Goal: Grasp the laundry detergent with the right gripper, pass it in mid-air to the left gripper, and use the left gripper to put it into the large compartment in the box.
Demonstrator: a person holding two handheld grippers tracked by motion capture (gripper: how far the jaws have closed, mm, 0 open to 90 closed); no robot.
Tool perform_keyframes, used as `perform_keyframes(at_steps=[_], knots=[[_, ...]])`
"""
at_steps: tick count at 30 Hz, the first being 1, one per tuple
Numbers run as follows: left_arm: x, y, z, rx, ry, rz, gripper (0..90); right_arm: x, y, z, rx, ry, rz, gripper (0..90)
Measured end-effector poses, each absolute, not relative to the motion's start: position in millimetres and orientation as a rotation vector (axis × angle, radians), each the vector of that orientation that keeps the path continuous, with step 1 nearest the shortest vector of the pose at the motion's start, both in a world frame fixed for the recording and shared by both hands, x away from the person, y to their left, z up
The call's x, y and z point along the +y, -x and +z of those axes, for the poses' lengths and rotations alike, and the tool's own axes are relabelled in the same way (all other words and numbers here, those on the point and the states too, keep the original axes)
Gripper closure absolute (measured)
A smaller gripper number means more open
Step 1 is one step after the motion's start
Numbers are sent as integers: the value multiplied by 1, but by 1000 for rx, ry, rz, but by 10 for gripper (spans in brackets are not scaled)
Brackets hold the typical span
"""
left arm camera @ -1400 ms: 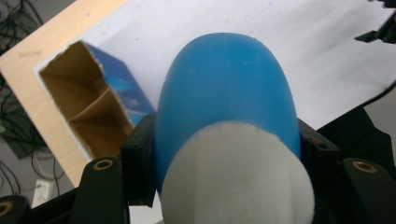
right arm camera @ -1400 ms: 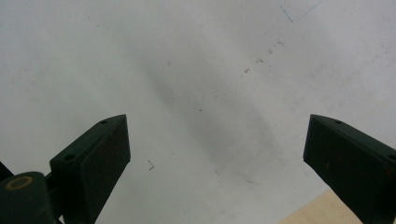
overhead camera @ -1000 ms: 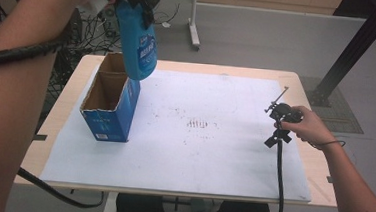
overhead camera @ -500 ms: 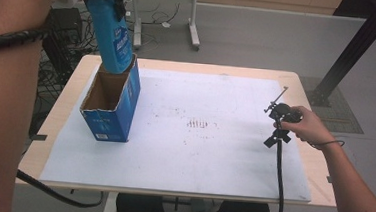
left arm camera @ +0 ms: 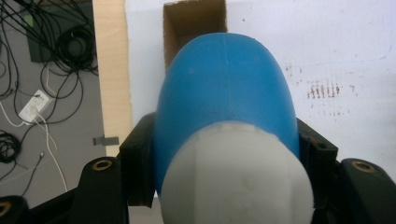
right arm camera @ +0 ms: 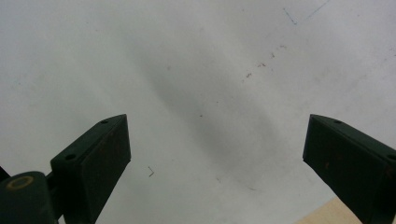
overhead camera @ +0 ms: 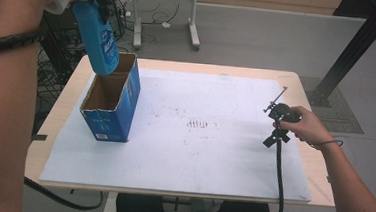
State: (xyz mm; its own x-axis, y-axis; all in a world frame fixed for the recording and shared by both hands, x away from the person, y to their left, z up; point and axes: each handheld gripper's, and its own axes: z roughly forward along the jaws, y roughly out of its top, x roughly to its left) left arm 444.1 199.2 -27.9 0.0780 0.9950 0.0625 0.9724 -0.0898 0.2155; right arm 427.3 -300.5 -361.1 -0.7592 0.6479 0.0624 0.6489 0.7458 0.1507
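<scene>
We see a bright blue plastic bottle (overhead camera: 99, 39) with a white cap (left arm camera: 236, 179) and a pale label of white print. Below it stands a blue cardboard box (overhead camera: 112, 105), brown on the inside, with small white lettering on its front. The light wooden table (overhead camera: 198, 68) carries a white sheet (overhead camera: 183, 151) marked with faint reddish-brown streaks near the middle. Both grippers have black jaws, the left gripper (left arm camera: 224, 154) and the right gripper (right arm camera: 215, 154), with brass-coloured screws
</scene>
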Motion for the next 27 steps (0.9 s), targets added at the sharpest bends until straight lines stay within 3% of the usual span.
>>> perform_keyframes(at_steps=[27], knots=[[212, -455, -105, 2098, -2246, 253, 378, -297, -426, -362, -2918, 1084, -274, 77]])
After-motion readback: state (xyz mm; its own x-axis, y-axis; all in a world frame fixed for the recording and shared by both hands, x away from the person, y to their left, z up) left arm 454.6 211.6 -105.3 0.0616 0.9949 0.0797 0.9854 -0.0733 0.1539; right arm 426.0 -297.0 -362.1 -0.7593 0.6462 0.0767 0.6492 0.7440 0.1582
